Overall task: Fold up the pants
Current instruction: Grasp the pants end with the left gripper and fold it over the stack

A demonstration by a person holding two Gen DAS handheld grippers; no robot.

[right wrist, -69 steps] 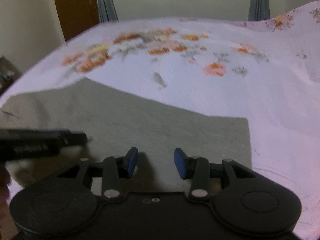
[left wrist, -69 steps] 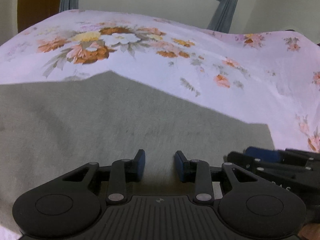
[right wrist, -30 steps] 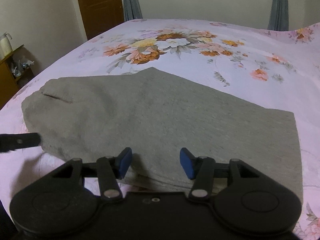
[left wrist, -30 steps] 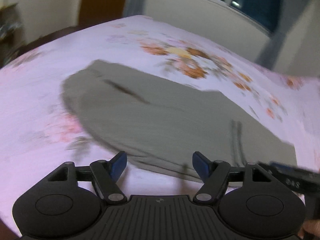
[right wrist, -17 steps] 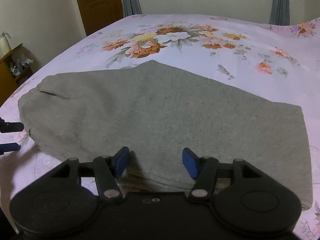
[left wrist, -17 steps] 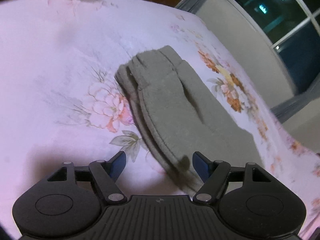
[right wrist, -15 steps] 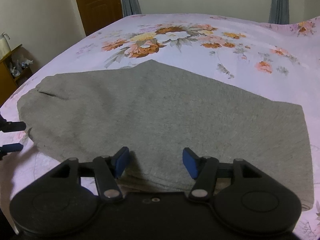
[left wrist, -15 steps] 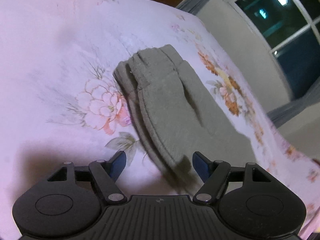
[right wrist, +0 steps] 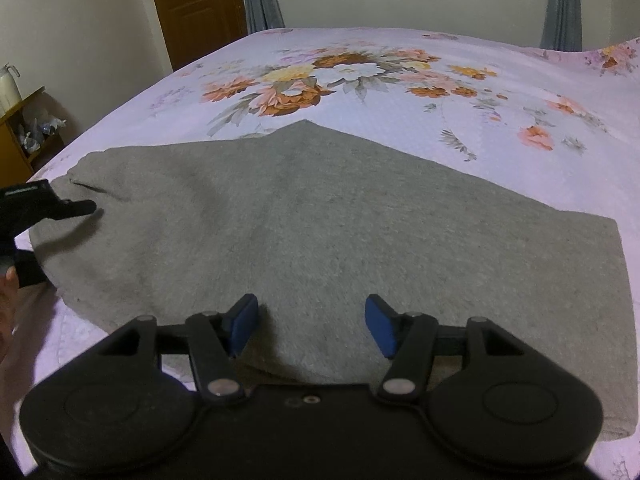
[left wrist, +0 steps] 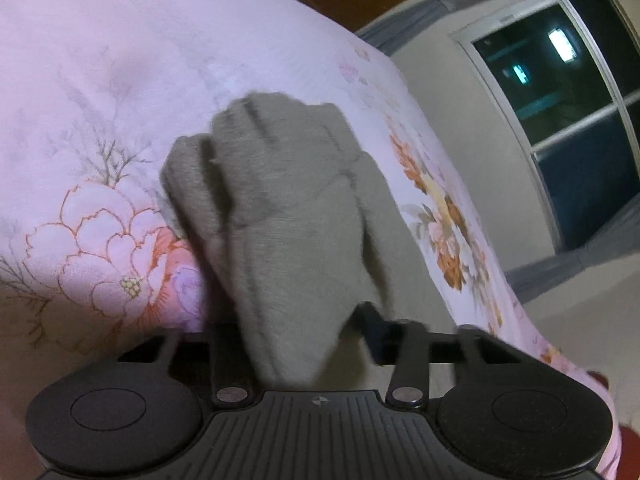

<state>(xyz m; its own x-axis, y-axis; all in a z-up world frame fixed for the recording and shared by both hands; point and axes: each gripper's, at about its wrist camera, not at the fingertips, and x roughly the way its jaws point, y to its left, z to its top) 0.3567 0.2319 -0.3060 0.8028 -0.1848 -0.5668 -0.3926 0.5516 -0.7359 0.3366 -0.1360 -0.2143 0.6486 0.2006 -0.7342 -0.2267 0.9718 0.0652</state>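
pants: one pair of grey knit sweatpants [right wrist: 344, 216], already folded once or more into a flat stack, lying on the pink floral bedspread [right wrist: 400, 92] near the front edge of the bed. The right wrist view shows the layered edges right under the camera, so my guess is there's one more fold to go.

left tongs: the black left gripper [left wrist: 296, 332] is at the narrow end of the stack with a lump of grey cloth bunched up between its fingers. The left finger is hidden behind the fabric and the frame is smeared, so I honestly cannot tell if it has clamped down or is just shoved around the cloth. Looks placed there to take hold of that end and carry it over.

right tongs: the black right gripper with blue pads [right wrist: 310, 322] hangs over the near edge of the stack, jaws spread wide, nothing in them. Probably waiting to pin or grab its side so the pile doesn't slide.

counts: one pair of pants, two grippers, one bedspread, one brown wooden door [right wrist: 196, 4] at the back.

watch out: the knit is floppy, so a one-layer grab would likely pull the stack apart.
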